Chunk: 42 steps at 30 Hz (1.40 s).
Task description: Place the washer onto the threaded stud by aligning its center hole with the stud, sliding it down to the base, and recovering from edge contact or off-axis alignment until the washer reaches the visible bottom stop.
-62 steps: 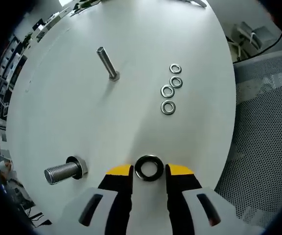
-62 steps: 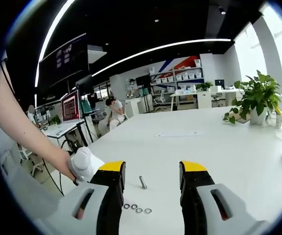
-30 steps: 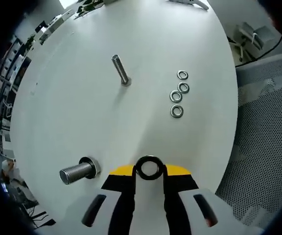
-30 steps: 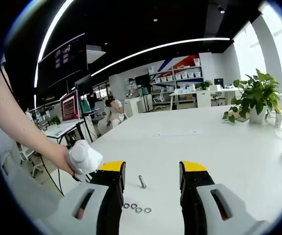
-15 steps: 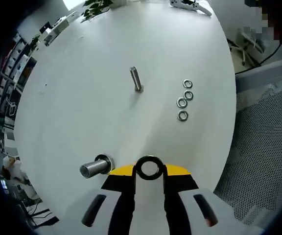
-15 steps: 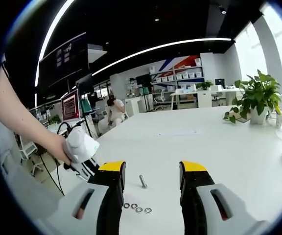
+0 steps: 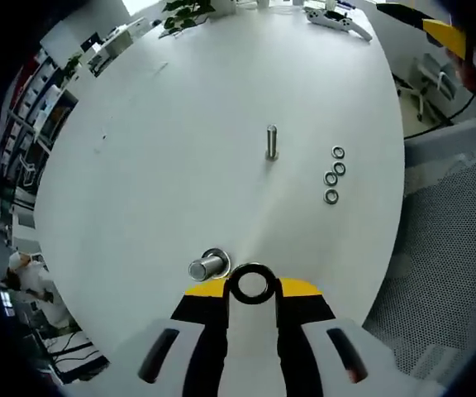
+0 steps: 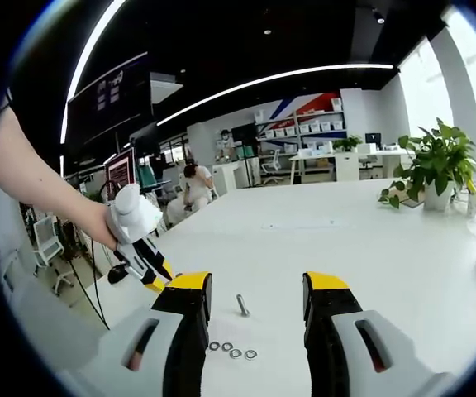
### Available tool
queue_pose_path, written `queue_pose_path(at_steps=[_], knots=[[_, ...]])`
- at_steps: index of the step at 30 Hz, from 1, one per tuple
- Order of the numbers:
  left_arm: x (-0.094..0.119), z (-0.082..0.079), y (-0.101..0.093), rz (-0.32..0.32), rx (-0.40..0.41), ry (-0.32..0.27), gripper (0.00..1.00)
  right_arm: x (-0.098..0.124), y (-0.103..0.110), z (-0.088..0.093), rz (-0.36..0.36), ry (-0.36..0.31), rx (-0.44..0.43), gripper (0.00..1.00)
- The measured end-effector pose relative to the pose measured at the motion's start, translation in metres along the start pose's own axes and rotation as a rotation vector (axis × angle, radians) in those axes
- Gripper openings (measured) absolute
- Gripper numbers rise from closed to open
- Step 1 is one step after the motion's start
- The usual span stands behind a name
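My left gripper (image 7: 251, 289) is shut on a dark ring washer (image 7: 251, 284), held flat between the yellow-tipped jaws above the white table (image 7: 139, 165). The large threaded stud (image 7: 207, 266) stands just left of the washer and is seen almost end-on. In the right gripper view a hand holds the left gripper (image 8: 143, 256) up in the air at the left. My right gripper (image 8: 257, 294) is open with nothing between its jaws, well above the table.
A thin stud (image 7: 272, 141) stands mid-table, also seen between the right jaws as the thin stud (image 8: 242, 304). Several small washers (image 7: 333, 174) lie to its right. A potted plant (image 8: 432, 169) stands far right. The table edge (image 7: 399, 190) drops to a mesh floor.
The left gripper shut on the washer, then lifted it and moved over toward the large stud, which now looks end-on. The right gripper stayed still and open.
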State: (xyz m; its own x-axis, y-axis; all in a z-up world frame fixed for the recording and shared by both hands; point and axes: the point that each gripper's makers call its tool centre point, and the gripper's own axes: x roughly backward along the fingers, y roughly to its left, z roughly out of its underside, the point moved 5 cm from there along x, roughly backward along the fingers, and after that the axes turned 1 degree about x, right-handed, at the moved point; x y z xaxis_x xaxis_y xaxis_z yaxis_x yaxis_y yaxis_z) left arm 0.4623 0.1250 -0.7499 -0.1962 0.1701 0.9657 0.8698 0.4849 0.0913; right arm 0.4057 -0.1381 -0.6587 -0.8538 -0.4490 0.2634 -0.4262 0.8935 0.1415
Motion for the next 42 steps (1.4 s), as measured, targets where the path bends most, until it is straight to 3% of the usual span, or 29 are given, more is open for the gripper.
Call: queue_pose_path(at_steps=[13, 27, 42], knots=[[0.003, -0.009, 0.034, -0.044, 0.018, 0.009, 0.19, 0.0, -0.001, 0.0, 0.001, 0.001, -0.002, 0.47], [-0.008, -0.008, 0.047, -0.028, 0.039, 0.044, 0.19, 0.0, -0.001, 0.002, 0.001, 0.006, -0.005, 0.47], [-0.015, -0.006, 0.045, -0.011, 0.028, 0.081, 0.19, 0.0, -0.002, 0.002, 0.004, 0.008, -0.01, 0.47]])
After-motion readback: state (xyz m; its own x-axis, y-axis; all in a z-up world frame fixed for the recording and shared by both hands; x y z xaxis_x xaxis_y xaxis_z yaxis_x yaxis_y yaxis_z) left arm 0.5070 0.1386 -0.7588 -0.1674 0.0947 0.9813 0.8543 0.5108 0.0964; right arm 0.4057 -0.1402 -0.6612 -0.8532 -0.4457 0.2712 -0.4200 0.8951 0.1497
